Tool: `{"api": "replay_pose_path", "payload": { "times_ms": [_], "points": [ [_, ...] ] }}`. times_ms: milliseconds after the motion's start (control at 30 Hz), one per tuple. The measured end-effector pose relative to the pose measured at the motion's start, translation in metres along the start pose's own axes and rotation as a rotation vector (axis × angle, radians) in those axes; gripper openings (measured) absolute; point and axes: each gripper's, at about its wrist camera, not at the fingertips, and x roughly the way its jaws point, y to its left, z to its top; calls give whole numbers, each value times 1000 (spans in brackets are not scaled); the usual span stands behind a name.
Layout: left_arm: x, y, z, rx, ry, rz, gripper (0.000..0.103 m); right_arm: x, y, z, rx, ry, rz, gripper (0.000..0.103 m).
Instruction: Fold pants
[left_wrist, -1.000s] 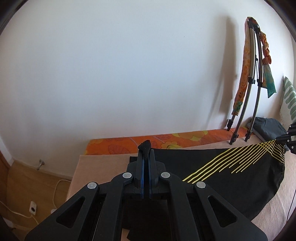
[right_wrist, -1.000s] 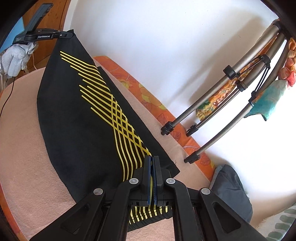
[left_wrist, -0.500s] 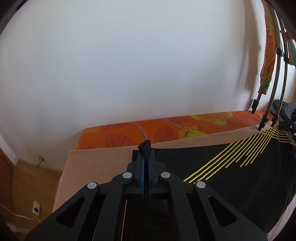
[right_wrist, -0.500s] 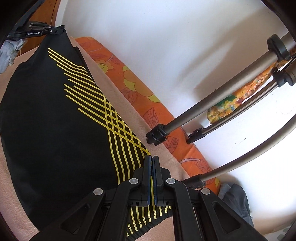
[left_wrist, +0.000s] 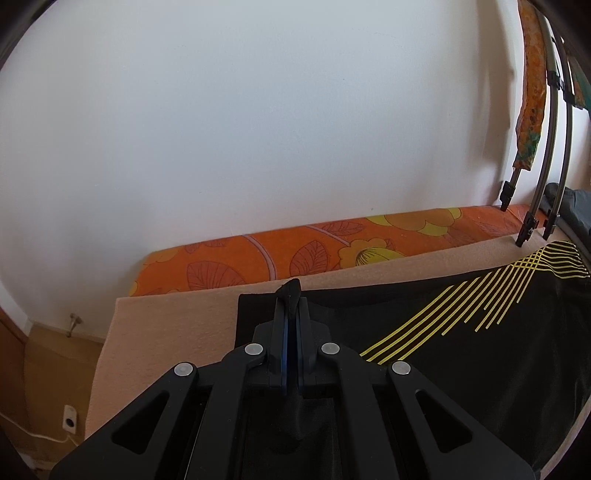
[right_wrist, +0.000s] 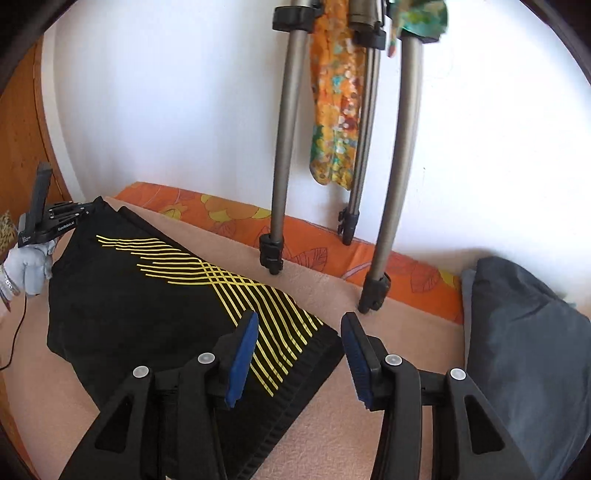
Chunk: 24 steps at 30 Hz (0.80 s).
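The black pants with yellow stripes (right_wrist: 155, 314) lie flat on the peach blanket (right_wrist: 325, 435). My left gripper (left_wrist: 290, 291) is shut on the pants' far-left corner, with black cloth pinched between its fingers; it also shows in the right wrist view (right_wrist: 79, 211) at the pants' far end. My right gripper (right_wrist: 301, 321) is open and empty, just above the pants' ribbed end. The pants fill the lower right of the left wrist view (left_wrist: 443, 350).
A tripod (right_wrist: 284, 147) stands on the blanket by the white wall, with a colourful scarf (right_wrist: 332, 110) hanging on it. A dark grey cushion (right_wrist: 524, 350) lies at the right. An orange flowered mattress edge (left_wrist: 332, 251) runs along the wall.
My right gripper has opened and let go of the pants' end, then pulled back. The pants have come down flat onto the blanket. My left gripper stays shut on its corner.
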Motion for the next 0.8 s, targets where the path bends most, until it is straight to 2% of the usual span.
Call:
{"api": "replay_pose_path", "payload": {
  "times_ms": [100,200,300,367,433,533,600,700,733,800],
  "points": [
    [2,-4,2,5,3,6,2,13,-20,-14,126,63,25,51],
    [4,-7,3,19,4,21,2,34,-32,-20,215,111,108,53],
    [2,-7,3,20,0,20,2,42,-32,-20,230,91,144,52],
    [-1,-8,3,25,-15,17,2,46,-32,-19,245,88,170,34],
    [-2,-7,3,31,-16,18,2,47,-28,-18,230,88,170,33],
    [-1,-6,3,23,-12,13,2,47,-20,-17,189,80,137,20],
    [0,-6,3,20,-12,11,2,49,-18,-16,178,72,122,21],
    [1,-7,4,22,-4,5,2,46,-20,-11,184,60,73,46],
    [1,-8,4,22,-5,1,2,44,-21,-10,183,45,66,48],
    [1,-8,6,22,-9,-6,2,47,-20,-7,181,43,88,25]
  ]
}}
